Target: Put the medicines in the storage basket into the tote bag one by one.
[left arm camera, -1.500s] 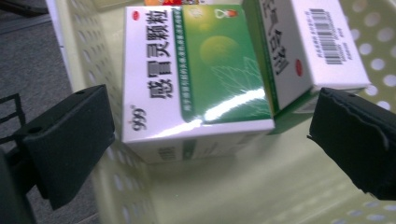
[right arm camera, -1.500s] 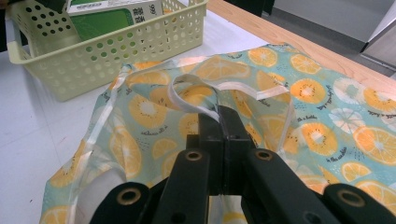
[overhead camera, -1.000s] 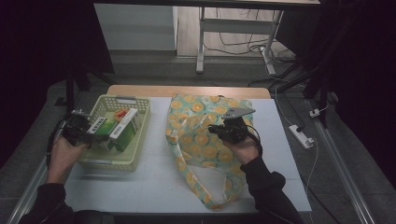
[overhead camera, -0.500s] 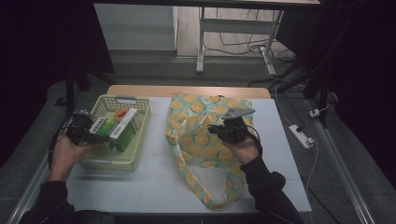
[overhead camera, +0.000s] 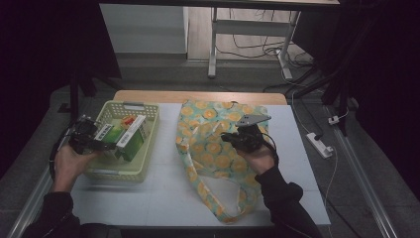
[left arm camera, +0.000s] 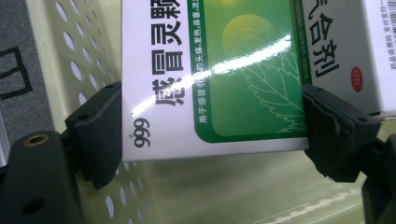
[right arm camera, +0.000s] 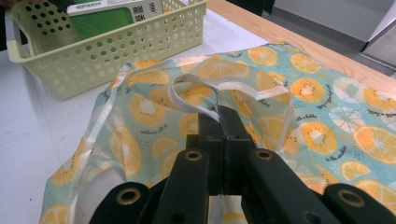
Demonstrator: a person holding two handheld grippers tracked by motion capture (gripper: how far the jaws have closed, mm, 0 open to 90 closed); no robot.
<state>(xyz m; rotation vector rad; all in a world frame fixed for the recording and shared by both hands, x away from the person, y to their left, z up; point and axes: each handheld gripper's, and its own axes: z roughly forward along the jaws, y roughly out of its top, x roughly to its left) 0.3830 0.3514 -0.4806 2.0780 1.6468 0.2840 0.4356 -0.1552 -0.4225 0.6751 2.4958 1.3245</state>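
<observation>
On the left of the desk (overhead camera: 148, 198), the pale yellow basket (overhead camera: 106, 171) holds several boxes, and the left gripper (overhead camera: 101, 145) reaches into it from its left rim. Its jaws have just been closing and now stand on either side of the green-and-white medicine box (left arm camera: 233, 79); in the left gripper view each black pad lies against a side edge of the box, so the box is held across its short width. The long axis of the box runs away from the jaws, up and out of that view, toward the far end of the basket. The left hand (overhead camera: 69, 163) sits low at the basket's near-left corner, the gripper lying roughly level and aimed across the basket toward the bag.

To the right, the fruit-print cloth bag (overhead camera: 218, 144) lies flat on the desk, just beside the basket, its mouth toward the basket and its handles trailing to the near edge. The right gripper (overhead camera: 237, 141) rests on the middle of the bag, jaws fully closed and pinching the white-edged rim (right arm camera: 196, 105) of the opening, as the right gripper view shows. The right hand (overhead camera: 257, 158) comes in from the near edge, forearm angled up the desk.

I judge that the box must rise clear of the basket wall and travel right to the bag's mouth; the left hand is the nearer one to it.
</observation>
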